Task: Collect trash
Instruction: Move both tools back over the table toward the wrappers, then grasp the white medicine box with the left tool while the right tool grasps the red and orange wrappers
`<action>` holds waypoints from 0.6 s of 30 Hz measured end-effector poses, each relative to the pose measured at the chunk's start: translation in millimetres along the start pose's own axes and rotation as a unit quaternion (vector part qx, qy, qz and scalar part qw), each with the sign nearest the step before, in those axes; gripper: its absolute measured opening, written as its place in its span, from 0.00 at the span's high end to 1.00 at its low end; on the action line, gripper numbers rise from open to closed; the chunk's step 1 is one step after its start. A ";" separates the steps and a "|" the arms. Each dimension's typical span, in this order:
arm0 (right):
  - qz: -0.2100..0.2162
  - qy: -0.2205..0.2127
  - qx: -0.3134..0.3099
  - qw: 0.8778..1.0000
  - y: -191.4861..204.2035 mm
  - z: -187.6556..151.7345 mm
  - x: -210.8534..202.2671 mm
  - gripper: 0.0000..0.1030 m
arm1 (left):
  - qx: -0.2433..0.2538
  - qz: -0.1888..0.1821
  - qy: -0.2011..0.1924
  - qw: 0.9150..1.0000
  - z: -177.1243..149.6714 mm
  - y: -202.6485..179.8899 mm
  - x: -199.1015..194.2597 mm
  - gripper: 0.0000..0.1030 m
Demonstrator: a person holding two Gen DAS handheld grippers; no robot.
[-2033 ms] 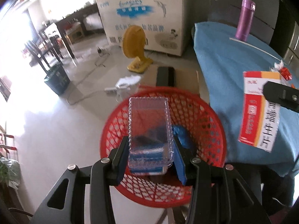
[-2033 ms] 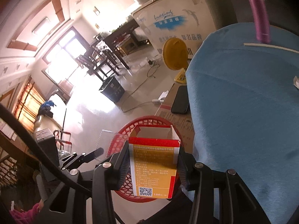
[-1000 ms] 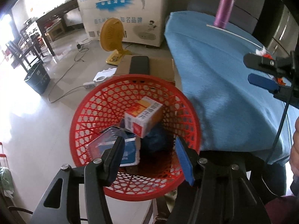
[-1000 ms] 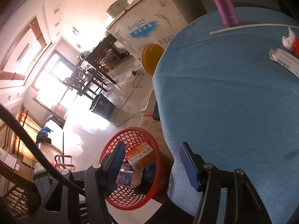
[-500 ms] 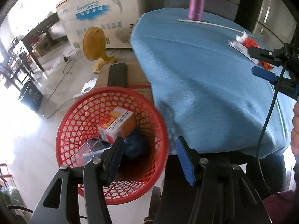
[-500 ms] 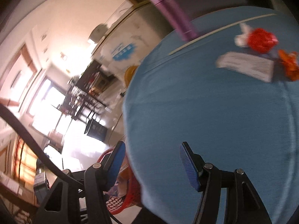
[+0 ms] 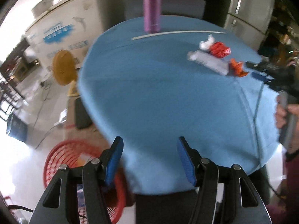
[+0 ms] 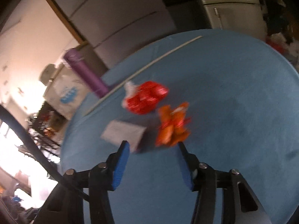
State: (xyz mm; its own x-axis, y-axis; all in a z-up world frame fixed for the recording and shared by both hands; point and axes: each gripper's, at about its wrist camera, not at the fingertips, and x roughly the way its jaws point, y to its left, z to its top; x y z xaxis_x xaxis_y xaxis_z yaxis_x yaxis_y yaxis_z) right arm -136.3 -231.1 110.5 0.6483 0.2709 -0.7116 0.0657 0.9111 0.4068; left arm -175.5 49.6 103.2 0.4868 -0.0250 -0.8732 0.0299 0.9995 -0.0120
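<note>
Left wrist view
Left gripper [image 7: 149,149]: jaws spread and opening, nothing between them, over near desk [image 7: 158,97] edge.
Trash: three pieces far right on desk, one grey box [image 7: 208,62], one red wrapper [image 7: 219,49], one orange wrapper [image 7: 237,68].
Basket [image 7: 61,160]: red, on floor, lower left.

Right wrist view
Right gripper [image 8: 152,147]: jaws apart and closing, empty.
Orange wrapper [image 8: 172,125]: just beyond right jaw tip.
Grey box [image 8: 124,132]: long axis crosswise, by left jaw tip.
Red wrapper [image 8: 145,97]: farther off.

A purple flask [image 7: 151,9] is seen standing upright at the far edge of the blue tablecloth [image 7: 158,97], straight ahead of the left gripper, with a yellow fan [image 7: 62,69] and white chest freezer [image 7: 61,35] set to its left.
</note>
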 end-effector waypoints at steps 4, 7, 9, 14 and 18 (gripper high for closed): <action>-0.021 0.015 0.000 1.000 -11.1 12.7 22.4 0.49 | -0.001 -0.025 -0.002 1.000 39.4 -27.6 10.3 0.38; -0.033 0.033 -0.016 0.999 -10.6 15.0 39.0 0.62 | -0.001 -0.038 0.000 0.999 65.3 -46.9 18.4 0.38; -0.040 0.030 -0.027 0.998 -10.0 12.5 45.8 0.62 | -0.005 -0.047 0.005 0.999 86.9 -61.0 28.4 0.37; 0.020 0.018 0.003 1.000 -32.1 14.2 38.5 0.62 | -0.046 -0.069 0.033 0.996 130.2 -83.6 61.5 0.37; 0.053 0.006 0.021 0.998 -56.8 13.3 23.8 0.38 | -0.085 -0.067 0.062 0.992 157.3 -96.9 96.0 0.36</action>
State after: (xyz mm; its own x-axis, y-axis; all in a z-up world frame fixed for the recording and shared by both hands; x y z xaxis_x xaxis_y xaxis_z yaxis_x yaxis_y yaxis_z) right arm -114.5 -280.6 78.0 0.6436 0.3691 -0.6705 0.0298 0.8633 0.5038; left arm 5.6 -52.9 97.2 0.3763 -0.1655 -0.9116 -0.0667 0.9765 -0.2048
